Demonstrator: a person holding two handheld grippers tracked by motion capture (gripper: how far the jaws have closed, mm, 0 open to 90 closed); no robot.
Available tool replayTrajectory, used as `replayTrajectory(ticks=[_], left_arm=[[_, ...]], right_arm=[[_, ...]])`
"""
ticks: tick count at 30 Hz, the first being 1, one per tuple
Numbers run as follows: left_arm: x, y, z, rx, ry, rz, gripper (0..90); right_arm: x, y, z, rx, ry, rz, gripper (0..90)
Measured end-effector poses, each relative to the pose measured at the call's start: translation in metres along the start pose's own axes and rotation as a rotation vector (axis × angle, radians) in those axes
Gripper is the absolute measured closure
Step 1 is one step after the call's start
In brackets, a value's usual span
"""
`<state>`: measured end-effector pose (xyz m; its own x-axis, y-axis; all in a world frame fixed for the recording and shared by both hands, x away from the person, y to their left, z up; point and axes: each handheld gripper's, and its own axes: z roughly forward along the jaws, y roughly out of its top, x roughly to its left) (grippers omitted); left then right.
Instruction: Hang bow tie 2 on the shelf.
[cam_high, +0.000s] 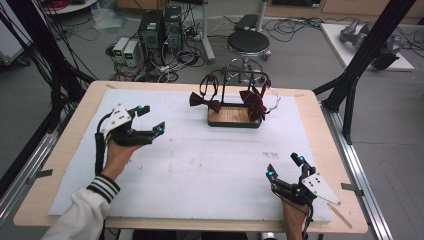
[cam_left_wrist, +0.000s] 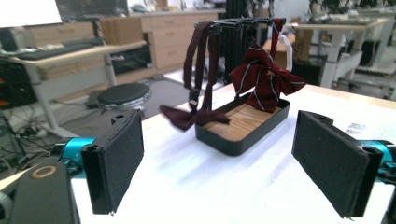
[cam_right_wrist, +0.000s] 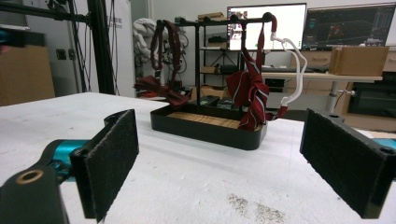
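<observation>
A: Both tools are released with nothing between the pads. The left tool (cam_high: 148, 119) stands spread wide above the white mat (cam_high: 200, 165), and the right tool (cam_high: 284, 166) is just as wide near the front edge of the counter (cam_high: 65, 145).

B: And the bow ties?

A: 2 of them, on the rack (cam_high: 235, 95) ahead of both tools. The plain dark red bow tie (cam_left_wrist: 194, 116) hangs nearer the left tool, its bow drooping over the tray's rim onto the mat. The striped bow tie (cam_left_wrist: 266, 77) hangs over the tray's wooden floor, with a white loop (cam_right_wrist: 294, 70) beside it.

B: Risks?

A: The straps are thin, limp fabric draped over a slim black bar. I'd judge a pull along the bar, not up, could drag the light rack or tip it. The tool's foam pads might also pinch only 1 layer of the soft bow and let it slide out, and the striped one's white loop could snag.
</observation>
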<state>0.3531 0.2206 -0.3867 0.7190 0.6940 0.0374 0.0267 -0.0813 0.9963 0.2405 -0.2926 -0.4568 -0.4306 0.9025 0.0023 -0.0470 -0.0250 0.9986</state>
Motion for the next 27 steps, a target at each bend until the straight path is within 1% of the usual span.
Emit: replayTrajectory(ticks=[2,5,7,9,11,13,14,15,17,19,20,22,23,24,27], left_arm=[[-0.003,-0.009,-0.014,-0.018,0.017,0.001,17.1],[-0.007,-0.026,-0.033,-0.016,0.041,-0.016,17.1],[-0.008,-0.034,-0.042,-0.017,0.061,-0.024,17.1],[-0.008,-0.04,-0.048,-0.032,0.075,-0.049,17.1],[-0.009,-0.044,-0.053,-0.038,0.088,-0.053,17.1],[-0.01,-0.047,-0.056,-0.045,0.091,-0.057,17.1],[-0.012,-0.05,-0.058,-0.049,0.093,-0.052,17.1],[-0.012,-0.05,-0.058,-0.049,0.093,-0.052,17.1],[-0.015,-0.055,-0.061,-0.071,0.104,-0.067,17.1],[-0.016,-0.057,-0.061,-0.073,0.11,-0.067,17.2],[-0.017,-0.059,-0.061,-0.078,0.12,-0.075,17.2],[-0.019,-0.062,-0.063,-0.095,0.123,-0.087,17.2],[-0.02,-0.062,-0.063,-0.096,0.128,-0.078,17.3],[-0.02,-0.063,-0.064,-0.099,0.133,-0.072,17.3],[-0.018,-0.065,-0.066,-0.104,0.141,-0.084,17.3]], right_arm=[[0.002,0.0,-0.001,-0.004,-0.003,-0.009,10.7],[0.001,0.0,-0.001,0.007,0.001,0.003,10.7],[0.001,0.0,-0.001,0.003,0.001,-0.005,10.7],[0.002,0.0,-0.001,-0.006,-0.005,-0.011,10.7],[0.002,0.0,-0.001,-0.001,-0.005,-0.01,10.7],[0.002,0.0,0.0,0.001,-0.002,-0.009,10.7],[0.002,0.0,0.0,-0.001,0.0,-0.014,10.7],[0.002,0.0,0.0,0.002,-0.002,-0.015,10.7],[0.002,0.0,0.0,0.006,-0.005,-0.012,10.7],[0.002,0.0,0.0,0.007,-0.007,-0.013,10.7],[0.002,0.0,0.0,0.007,-0.007,-0.013,10.7],[0.002,0.0,0.0,0.011,-0.009,-0.012,10.7],[0.003,0.0,0.0,0.012,-0.012,-0.012,10.7],[0.003,0.0,0.0,0.012,-0.012,-0.012,10.7],[0.003,0.0,0.0,0.013,-0.015,-0.013,10.7]])
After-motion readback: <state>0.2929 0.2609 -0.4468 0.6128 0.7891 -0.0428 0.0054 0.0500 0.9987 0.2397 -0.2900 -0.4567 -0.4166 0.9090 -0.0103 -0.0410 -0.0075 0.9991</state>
